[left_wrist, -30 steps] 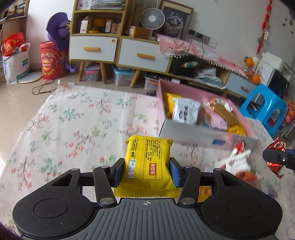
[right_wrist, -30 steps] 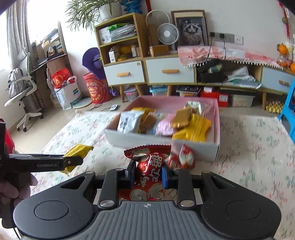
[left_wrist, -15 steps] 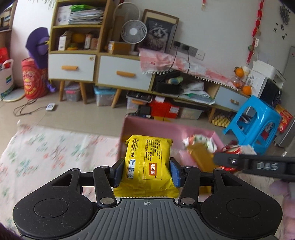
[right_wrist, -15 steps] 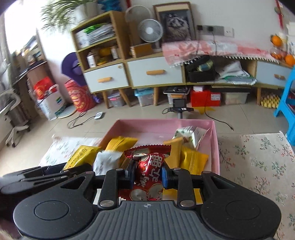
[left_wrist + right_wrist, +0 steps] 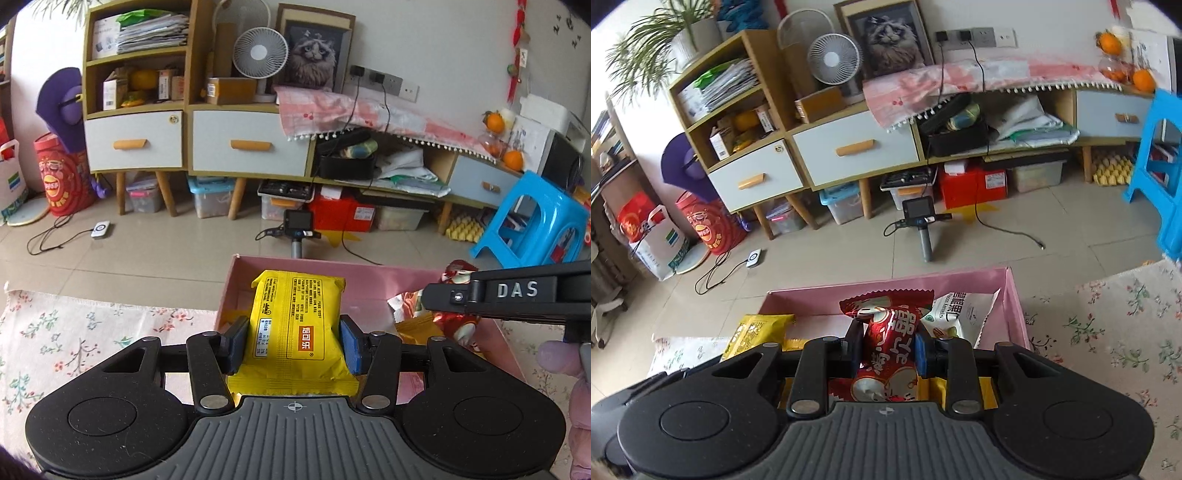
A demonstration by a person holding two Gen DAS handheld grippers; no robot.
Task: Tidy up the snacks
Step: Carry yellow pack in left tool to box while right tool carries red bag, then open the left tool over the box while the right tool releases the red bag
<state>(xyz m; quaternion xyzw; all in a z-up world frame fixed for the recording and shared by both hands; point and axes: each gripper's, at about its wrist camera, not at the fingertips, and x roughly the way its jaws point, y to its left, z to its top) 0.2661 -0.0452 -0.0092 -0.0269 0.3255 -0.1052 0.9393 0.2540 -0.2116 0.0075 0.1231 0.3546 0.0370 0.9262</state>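
I see a yellow snack packet (image 5: 295,325), flat with printed text and an orange label facing up, clamped at its sides above the near-left part of the pink box (image 5: 373,284). A red foil packet (image 5: 888,354) hangs over the box interior. Inside lie a white packet (image 5: 964,314) and yellow ones, possibly biscuits.

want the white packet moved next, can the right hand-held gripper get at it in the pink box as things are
Probably not yet. The right hand-held gripper is shut on the red snack packet, so it has no free grip. The white packet itself lies uncovered just ahead in the pink box.
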